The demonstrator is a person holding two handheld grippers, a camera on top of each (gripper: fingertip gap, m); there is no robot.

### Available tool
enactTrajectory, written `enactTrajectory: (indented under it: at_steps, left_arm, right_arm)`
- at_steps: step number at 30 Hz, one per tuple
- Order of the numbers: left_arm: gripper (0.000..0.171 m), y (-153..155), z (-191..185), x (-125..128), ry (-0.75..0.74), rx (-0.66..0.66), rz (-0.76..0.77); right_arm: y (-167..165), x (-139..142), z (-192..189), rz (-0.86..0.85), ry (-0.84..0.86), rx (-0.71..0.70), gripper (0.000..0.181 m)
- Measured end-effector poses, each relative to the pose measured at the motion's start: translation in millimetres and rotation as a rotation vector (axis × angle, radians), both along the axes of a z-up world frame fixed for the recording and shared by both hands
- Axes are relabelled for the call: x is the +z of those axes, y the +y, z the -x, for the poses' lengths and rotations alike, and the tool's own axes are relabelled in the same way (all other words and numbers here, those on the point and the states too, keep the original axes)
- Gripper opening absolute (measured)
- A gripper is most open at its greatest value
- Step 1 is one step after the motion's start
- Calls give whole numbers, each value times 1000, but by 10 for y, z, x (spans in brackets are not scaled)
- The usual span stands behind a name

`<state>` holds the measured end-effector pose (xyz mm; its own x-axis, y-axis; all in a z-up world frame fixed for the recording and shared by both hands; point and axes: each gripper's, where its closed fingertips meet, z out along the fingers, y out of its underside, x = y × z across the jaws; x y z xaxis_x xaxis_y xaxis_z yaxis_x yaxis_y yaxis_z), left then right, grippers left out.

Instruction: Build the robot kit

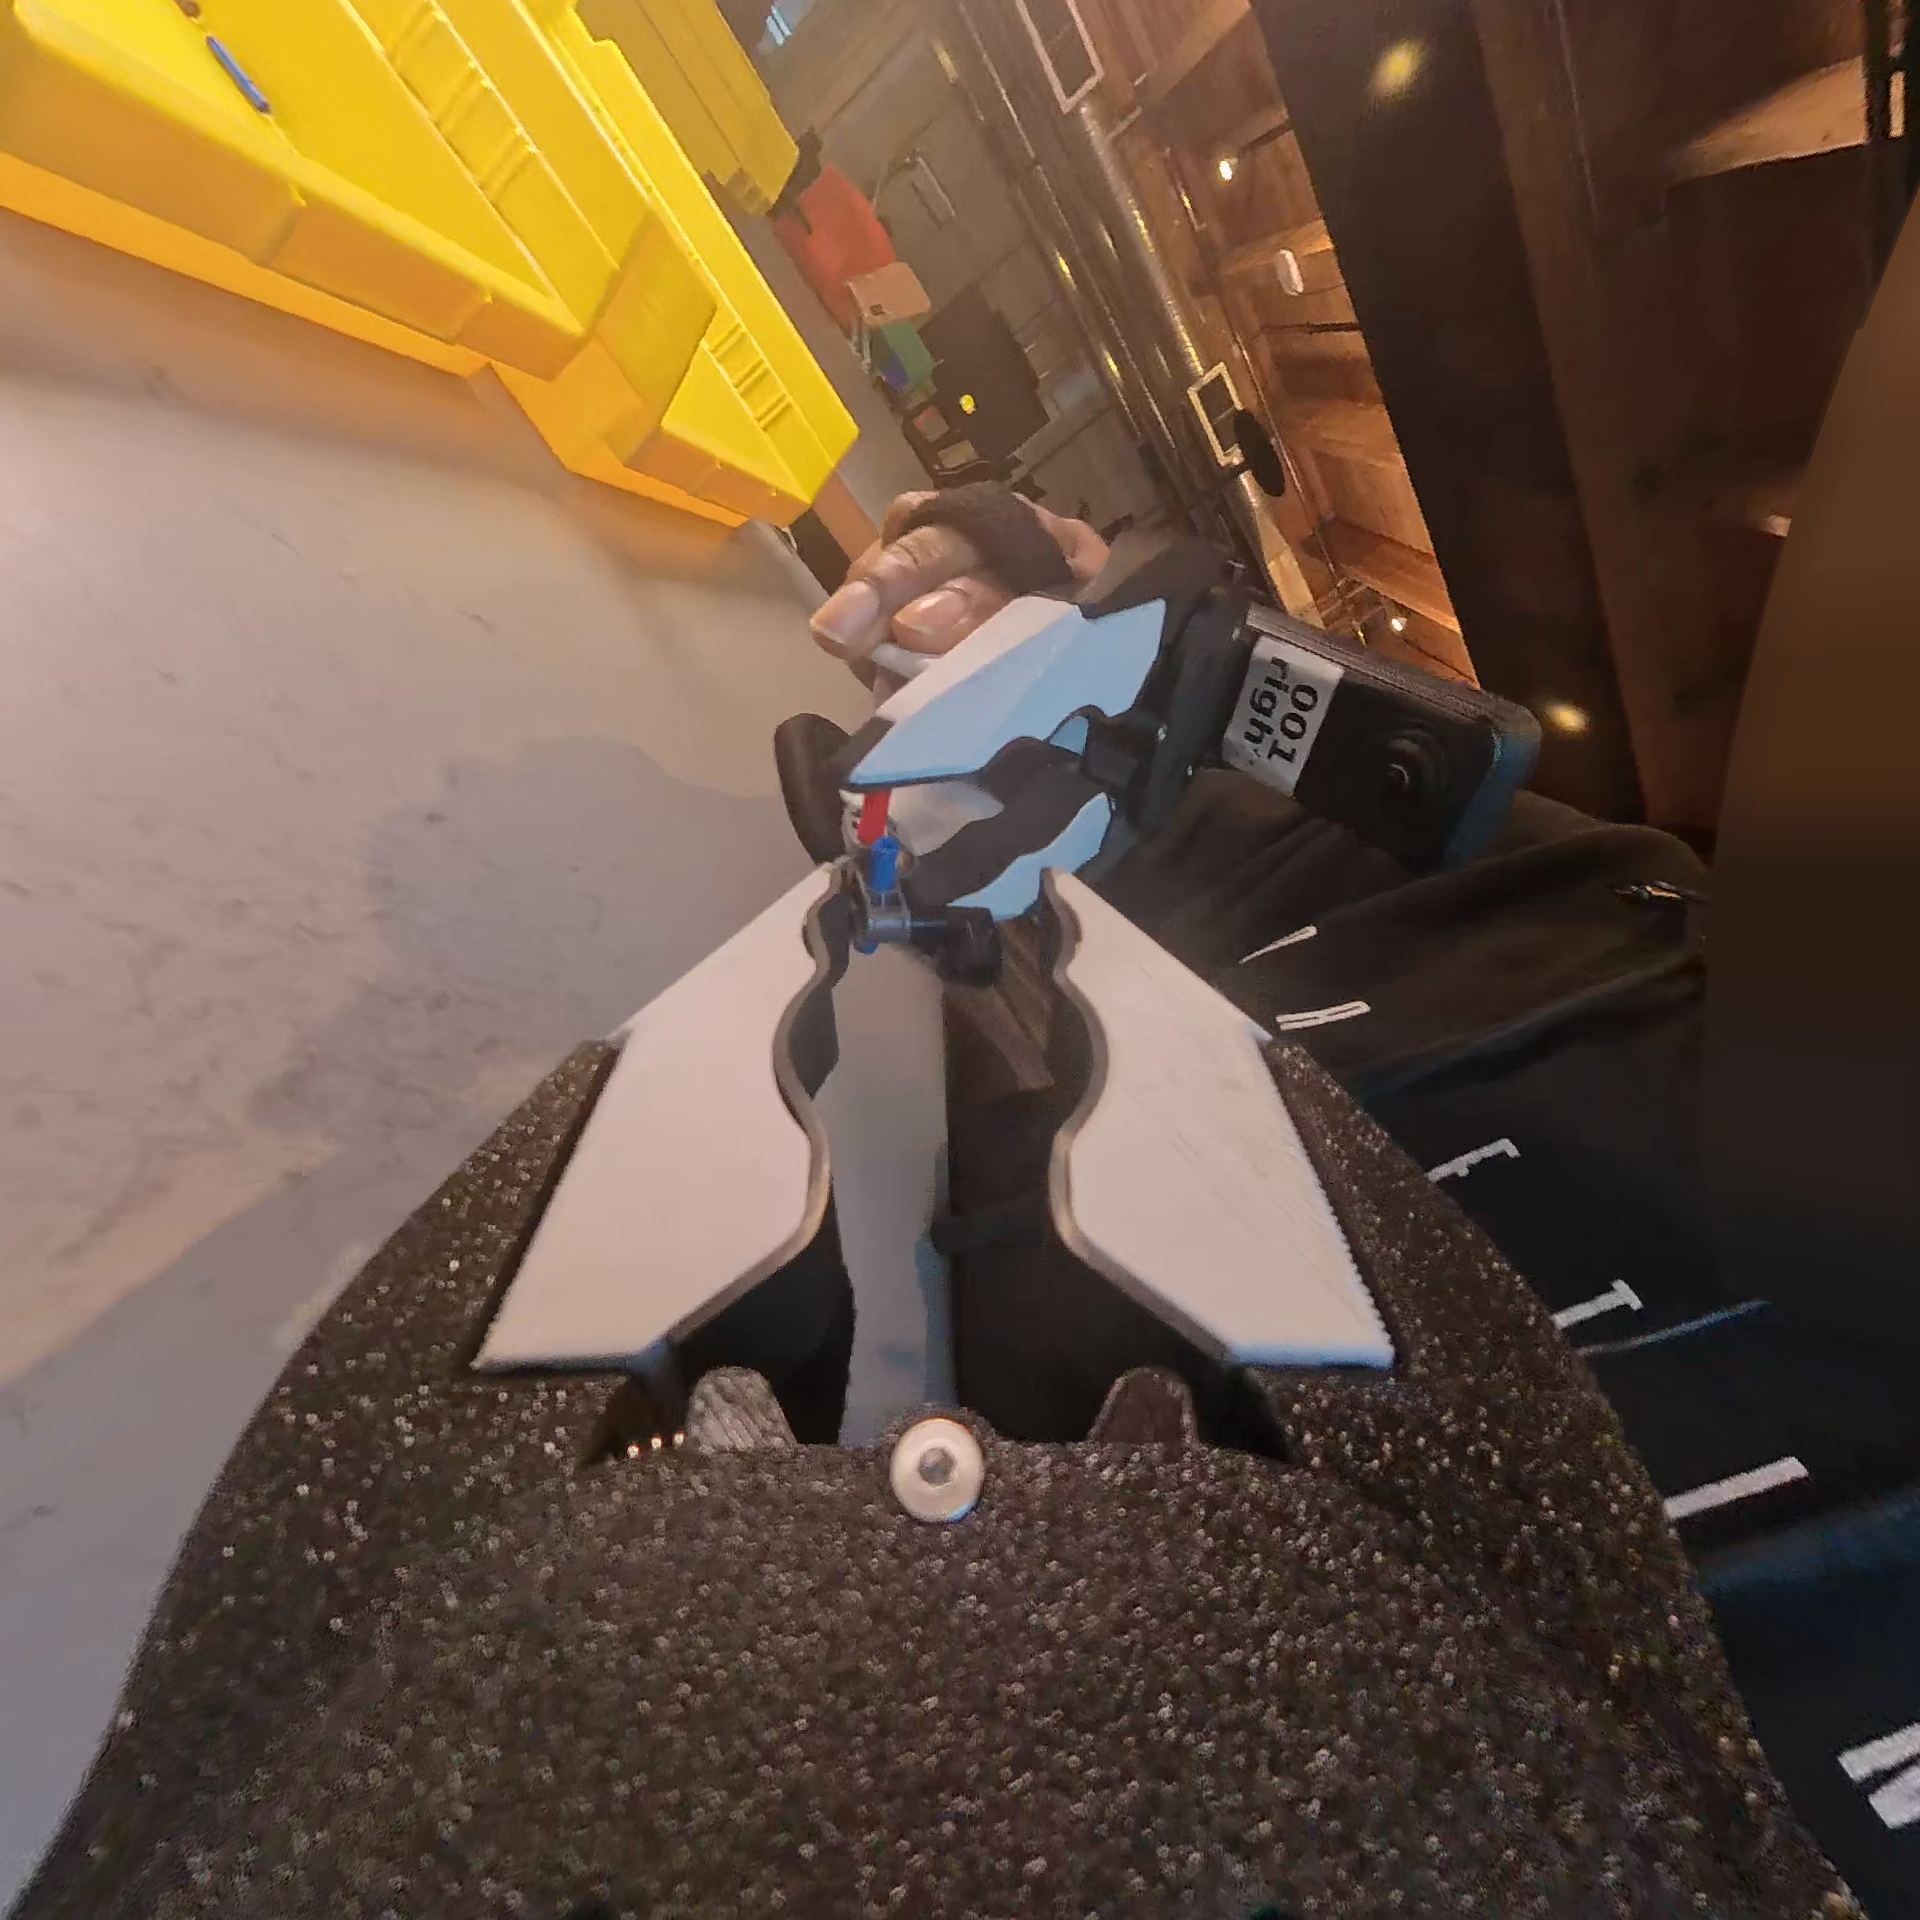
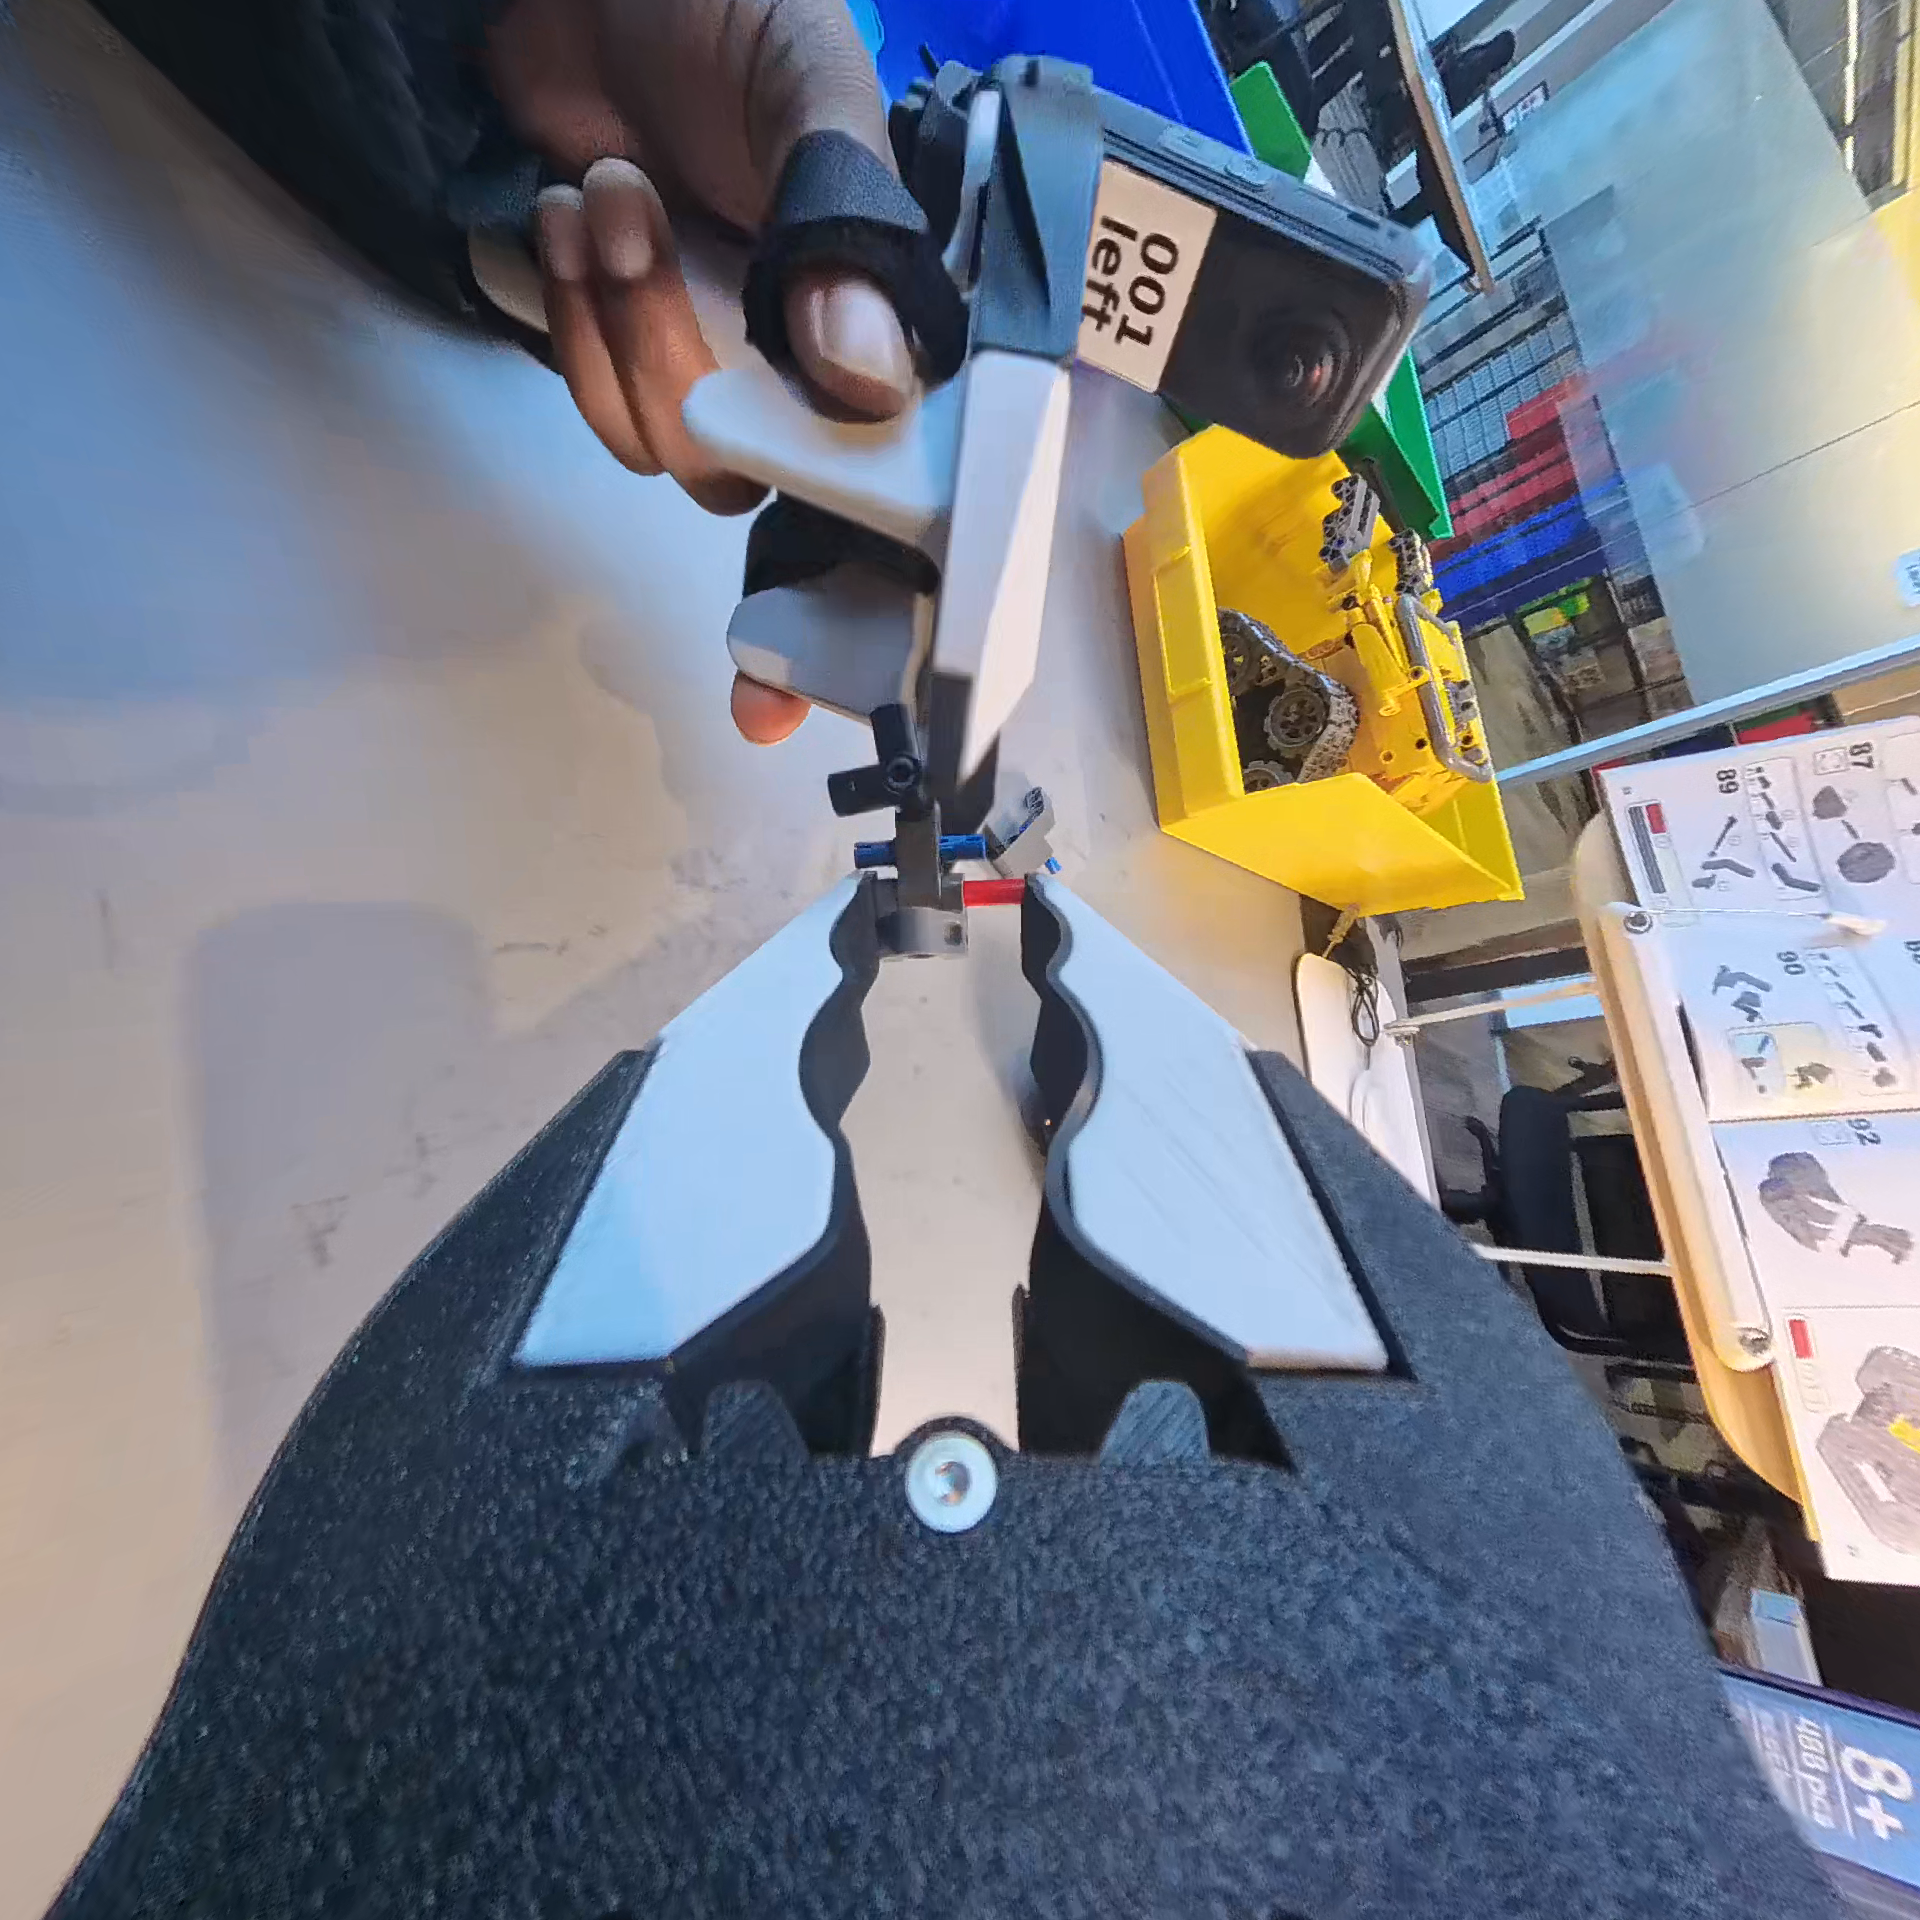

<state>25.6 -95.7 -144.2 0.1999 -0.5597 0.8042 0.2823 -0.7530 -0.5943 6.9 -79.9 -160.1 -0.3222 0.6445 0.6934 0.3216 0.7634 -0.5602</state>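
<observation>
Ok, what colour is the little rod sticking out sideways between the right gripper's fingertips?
Red. The rod shows best in the right wrist view.

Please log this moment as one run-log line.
left gripper: shut on brick assembly | right gripper: shut on brick assembly | yellow bin: holds toy bulldozer

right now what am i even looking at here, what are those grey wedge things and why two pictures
Those wedges are hand-held tongs, one in each of a person's hands, each with a camera looking along its fingers. The left picture is shot from the left tongs, the right picture from the right tongs. Both sets of tongs meet above a pale table on one small toy-brick assembly of black, grey, blue and red parts. Each seems closed on part of it. A hand squeezes the left tongs' handle. Behind sit a yellow bin holding a tracked brick vehicle, and instruction sheets.
</observation>
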Motion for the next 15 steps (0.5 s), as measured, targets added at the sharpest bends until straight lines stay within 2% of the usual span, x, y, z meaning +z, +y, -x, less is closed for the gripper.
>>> enactTrajectory:
  at_steps: [3, 6, 15]
  left_arm:
    - [39, -88, -6, 26, 44, -26, -68]
    - [29, -67, -13, -14, 120, 10, -108]
    - [26, -60, -18, 93, 33, 16, -102]
  right_arm:
    - [10, 54, -18, 37, 21, -2, 24]
    - [-6, 65, -22, 49, 34, 5, 24]
    - [-13, 181, -81, 100, 109, 19, 24]
